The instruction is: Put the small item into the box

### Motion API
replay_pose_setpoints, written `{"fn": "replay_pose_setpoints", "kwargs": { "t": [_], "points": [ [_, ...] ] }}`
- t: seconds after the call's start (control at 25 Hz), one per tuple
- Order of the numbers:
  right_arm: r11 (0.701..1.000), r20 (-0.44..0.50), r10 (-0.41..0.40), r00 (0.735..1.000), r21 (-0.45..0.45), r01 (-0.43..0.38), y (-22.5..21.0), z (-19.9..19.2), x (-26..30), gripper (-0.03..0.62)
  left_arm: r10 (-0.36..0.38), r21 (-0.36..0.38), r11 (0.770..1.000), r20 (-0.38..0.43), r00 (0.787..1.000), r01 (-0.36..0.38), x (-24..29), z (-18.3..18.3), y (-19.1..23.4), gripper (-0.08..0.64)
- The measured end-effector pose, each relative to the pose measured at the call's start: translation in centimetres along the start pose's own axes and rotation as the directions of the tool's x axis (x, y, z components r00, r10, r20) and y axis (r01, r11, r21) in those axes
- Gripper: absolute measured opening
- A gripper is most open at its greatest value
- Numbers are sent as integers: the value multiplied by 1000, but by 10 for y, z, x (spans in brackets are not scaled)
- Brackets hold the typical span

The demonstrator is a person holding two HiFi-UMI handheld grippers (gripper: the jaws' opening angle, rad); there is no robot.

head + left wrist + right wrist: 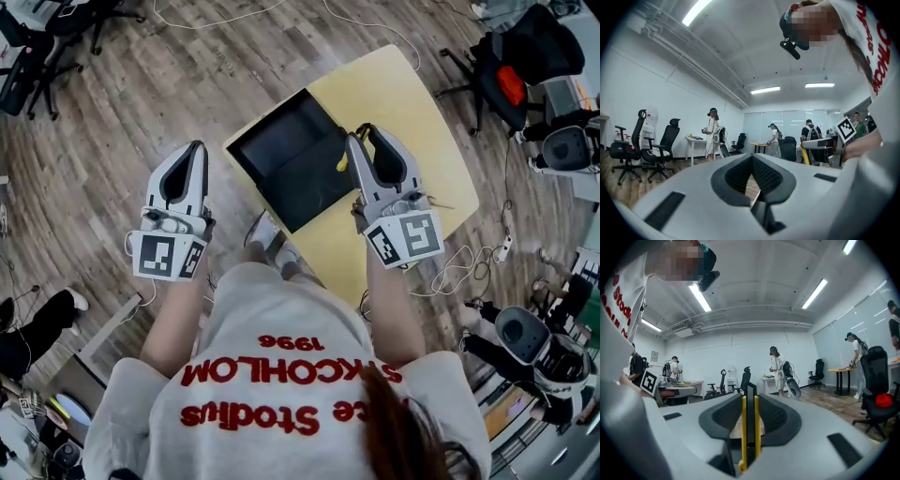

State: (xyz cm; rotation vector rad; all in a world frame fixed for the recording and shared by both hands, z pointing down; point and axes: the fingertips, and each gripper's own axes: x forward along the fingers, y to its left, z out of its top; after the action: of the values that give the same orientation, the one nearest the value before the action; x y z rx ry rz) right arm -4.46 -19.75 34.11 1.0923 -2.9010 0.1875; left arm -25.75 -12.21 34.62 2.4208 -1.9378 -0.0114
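Observation:
A yellow and black utility knife (750, 427) stands upright between the pads of my right gripper (749, 398), which is shut on it. In the head view the right gripper (360, 137) hangs over the right edge of the open black box (286, 159), and a bit of the knife (342, 162) shows yellow beside the jaws. The box lies on a yellow table (403, 98). My left gripper (195, 150) is held over the wooden floor left of the table, shut, with nothing between its fingers. In its own view the left gripper (752, 157) points across the room.
The person's feet (272, 242) stand at the table's near edge. A white cable and power strip (487, 255) lie on the floor to the right. Office chairs (511, 66) stand at the back right. Other people (712, 133) work at desks farther off.

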Motion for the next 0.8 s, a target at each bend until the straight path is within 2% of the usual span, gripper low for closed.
{"fn": "replay_pose_setpoints", "kwargs": {
  "t": [0.52, 0.68, 0.8],
  "points": [
    [998, -100, 61, 993, -3, -62, -26, -64, 109, 115, 63, -38, 997, -55, 996, -65, -2, -40, 36, 8],
    [996, -225, 89, 970, 15, -88, -36, -106, 133, 117, 87, -46, 995, -69, 994, -90, -2, -46, 41, 6],
    [994, -329, 108, 938, 21, -107, -40, -137, 142, 117, 98, -51, 993, -76, 992, -102, -2, -51, 44, 8]
  ]
}}
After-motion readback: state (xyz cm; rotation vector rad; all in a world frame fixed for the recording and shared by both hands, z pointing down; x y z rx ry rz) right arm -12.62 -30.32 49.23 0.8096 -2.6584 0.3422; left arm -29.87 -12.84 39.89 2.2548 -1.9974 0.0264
